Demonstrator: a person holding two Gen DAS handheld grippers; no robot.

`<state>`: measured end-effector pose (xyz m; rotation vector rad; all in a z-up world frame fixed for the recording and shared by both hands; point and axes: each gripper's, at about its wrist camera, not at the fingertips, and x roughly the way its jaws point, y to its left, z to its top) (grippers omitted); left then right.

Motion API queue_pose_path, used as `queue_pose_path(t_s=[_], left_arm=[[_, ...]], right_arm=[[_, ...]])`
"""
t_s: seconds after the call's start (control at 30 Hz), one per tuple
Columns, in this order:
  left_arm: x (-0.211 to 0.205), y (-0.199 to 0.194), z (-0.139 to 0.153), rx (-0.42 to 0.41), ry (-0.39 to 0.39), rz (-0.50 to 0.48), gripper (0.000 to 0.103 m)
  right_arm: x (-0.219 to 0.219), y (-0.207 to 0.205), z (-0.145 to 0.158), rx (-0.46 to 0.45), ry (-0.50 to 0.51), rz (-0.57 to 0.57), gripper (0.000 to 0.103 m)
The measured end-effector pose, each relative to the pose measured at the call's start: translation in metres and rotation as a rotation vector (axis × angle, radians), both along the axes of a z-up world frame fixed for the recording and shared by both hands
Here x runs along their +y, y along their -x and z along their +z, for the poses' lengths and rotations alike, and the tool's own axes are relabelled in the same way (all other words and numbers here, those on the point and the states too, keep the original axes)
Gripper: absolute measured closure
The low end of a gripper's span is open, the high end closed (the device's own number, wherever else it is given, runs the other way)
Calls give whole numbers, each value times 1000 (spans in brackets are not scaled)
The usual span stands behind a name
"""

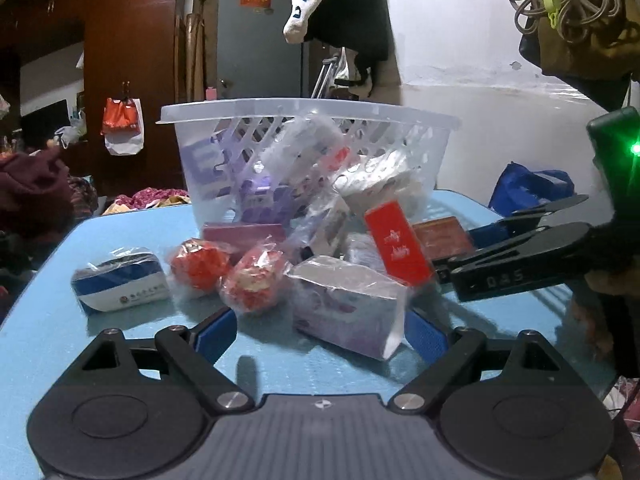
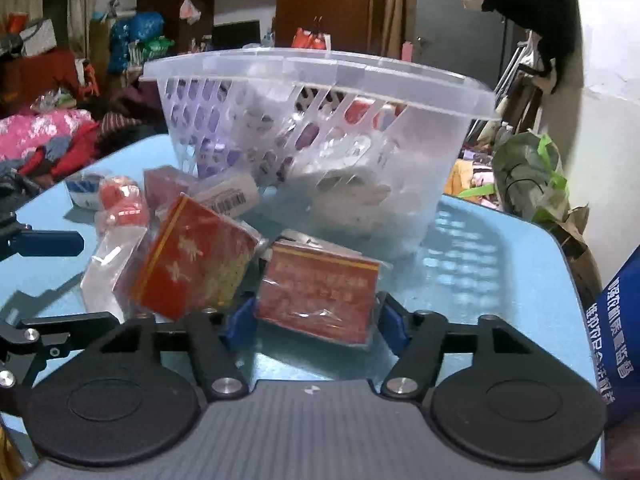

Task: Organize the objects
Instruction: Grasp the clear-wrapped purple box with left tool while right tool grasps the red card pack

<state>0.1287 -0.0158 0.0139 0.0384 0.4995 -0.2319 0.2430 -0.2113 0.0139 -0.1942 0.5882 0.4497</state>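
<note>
Slatted translucent plastic basket [image 2: 320, 92] (glossy film-wrapped boxes before it)

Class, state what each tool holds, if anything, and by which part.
Right tool: its pads flank the red wrapped box by its sides; contact unclear. Left tool: open around the purple-white box, holding nothing.

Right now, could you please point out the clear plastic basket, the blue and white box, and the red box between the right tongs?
Clear plastic basket [image 1: 308, 109]: left wrist view, front rim.
Blue and white box [image 1: 122, 284]: left wrist view, front face.
Red box [image 2: 316, 294]: right wrist view, front face.
</note>
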Motion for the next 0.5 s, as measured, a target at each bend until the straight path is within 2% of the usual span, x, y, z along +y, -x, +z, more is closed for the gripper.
queue_pose_path(t_s=[0.1, 0.2, 0.23, 0.3, 0.4, 0.47, 0.5], left_arm=[[1, -3, 1, 3, 4, -9, 10], [-6, -10, 5, -3, -32, -11, 10], [-10, -14, 6, -3, -57, -11, 10], [-20, -23, 8, 9, -118, -22, 10], [-33, -32, 8, 18, -214, -28, 10], [-34, -35, 7, 27, -218, -30, 10], [-33, -35, 8, 27, -199, -35, 16]], right_arm=[[-18, 10, 4, -32, -59, -32, 38], [-33, 18, -1, -55, -83, -74, 38], [-39, 19, 0, -72, -123, -81, 38], [-45, 21, 2, -99, -135, -102, 38], [-48, 18, 3, -89, -167, -90, 38], [-47, 20, 4, -111, -170, -99, 38], [-47, 21, 4, -120, -169, -102, 38]])
